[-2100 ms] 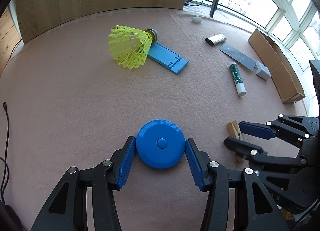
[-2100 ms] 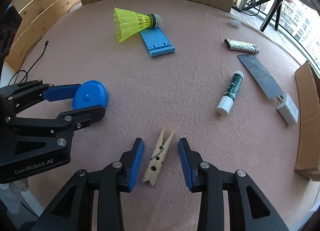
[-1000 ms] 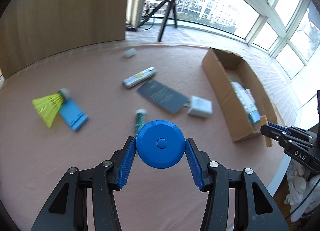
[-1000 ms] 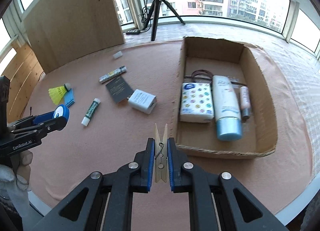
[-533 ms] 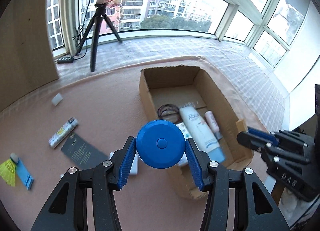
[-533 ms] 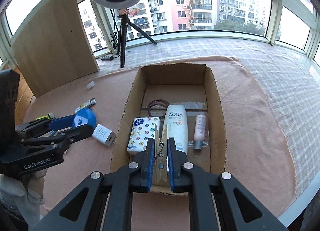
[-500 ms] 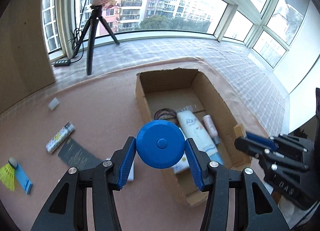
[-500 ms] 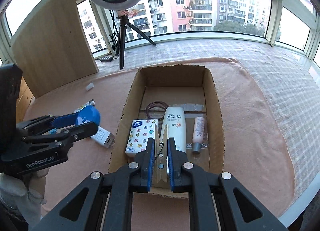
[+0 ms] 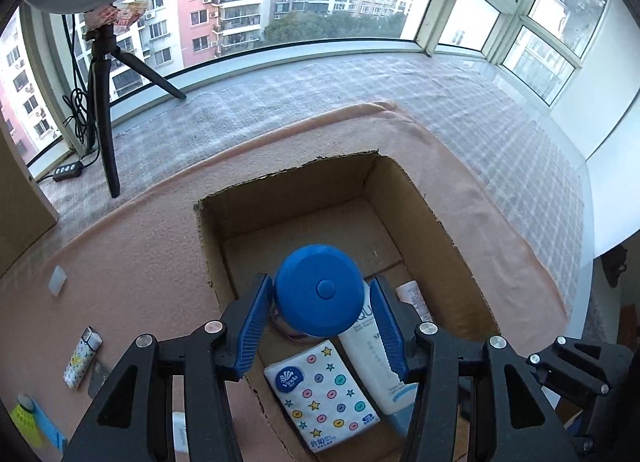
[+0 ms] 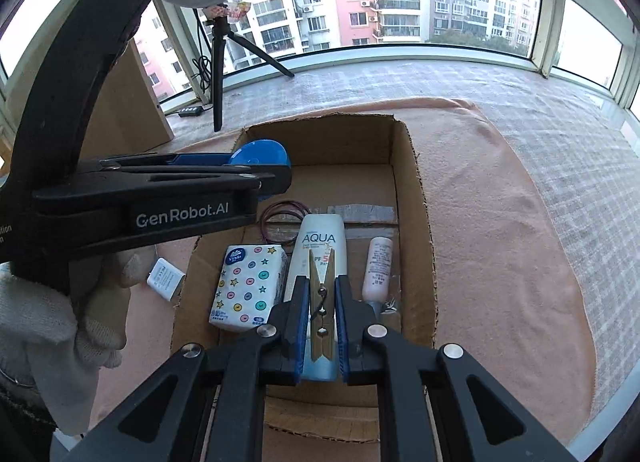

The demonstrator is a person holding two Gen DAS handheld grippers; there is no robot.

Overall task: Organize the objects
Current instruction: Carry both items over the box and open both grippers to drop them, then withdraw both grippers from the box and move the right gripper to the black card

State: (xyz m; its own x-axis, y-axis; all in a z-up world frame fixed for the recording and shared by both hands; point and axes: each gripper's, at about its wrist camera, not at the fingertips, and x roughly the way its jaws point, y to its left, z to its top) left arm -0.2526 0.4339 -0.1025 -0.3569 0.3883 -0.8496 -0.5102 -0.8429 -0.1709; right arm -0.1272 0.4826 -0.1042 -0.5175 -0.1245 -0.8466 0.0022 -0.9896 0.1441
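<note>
My left gripper (image 9: 321, 285) is shut on a round blue disc (image 9: 316, 294) and hangs over the open cardboard box (image 9: 424, 214). In the right wrist view the disc (image 10: 262, 152) sits above the box's far left corner (image 10: 256, 132). My right gripper (image 10: 322, 288) holds a wooden clothespin (image 10: 322, 310) upright above the box's near end. Its jaws are opening, with the pads still against the pin. In the box lie a tissue pack (image 10: 248, 286), a white AQUA tube (image 10: 322, 238), a small pink bottle (image 10: 378, 266) and hair ties (image 10: 282, 222).
A gloved hand (image 10: 60, 322) holds the left tool. On the pink cloth left of the box lie a white charger (image 10: 164, 274), a patterned tube (image 9: 82, 358) and a yellow shuttlecock (image 9: 24, 418). A tripod (image 9: 104, 102) stands by the window.
Both grippers have swung from the cloth to above the box, the left farthest. Each still carries its object; the box fills more of both views.
</note>
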